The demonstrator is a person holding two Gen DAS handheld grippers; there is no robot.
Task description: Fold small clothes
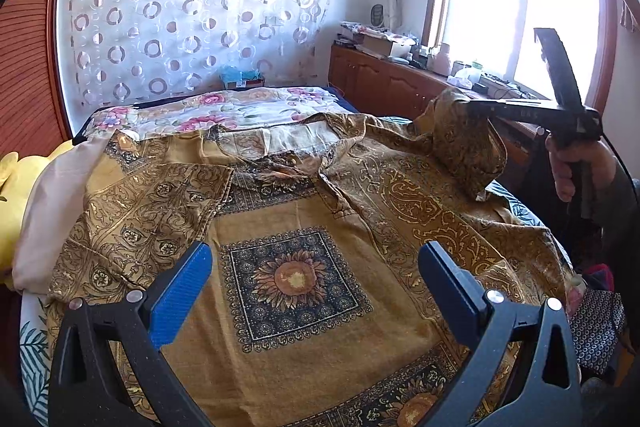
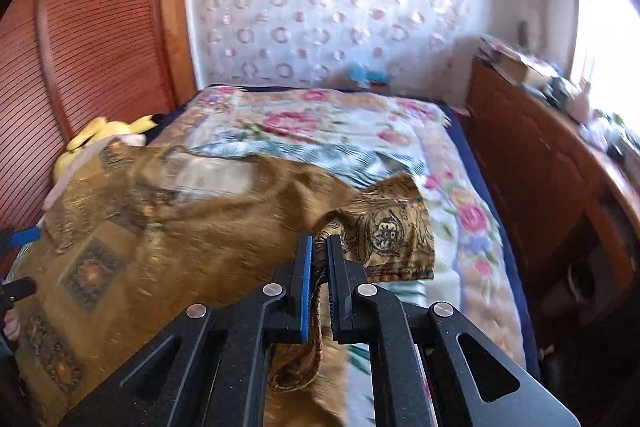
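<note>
A mustard-gold patterned shirt lies spread front-up over a floral bedspread, filling the centre and lower half of the left wrist view. Its collar points toward the top of the frame, and a dark sunflower square marks the middle of its front. The sleeve at centre left is already folded inward onto the shirt body.

The left gripper hovers over the lower centre of the shirt, its jaws spread wide with nothing between them; the blue pads flank the sunflower square.

At the right edge of the same view, the right gripper is clamped on the other sleeve, lifting it clear of the bed so that the cloth hangs in a drooping fold. The person's hand grips its handle at centre right.

In the right wrist view, the right gripper stands in the lower centre, jaws narrow, with the gathered sleeve pinched between them and draping to either side. The shirt extends into the lower left, blurred. A yellow plush toy rests at centre left beside a red-brown slatted panel. A wooden cabinet runs along the right side.
</note>
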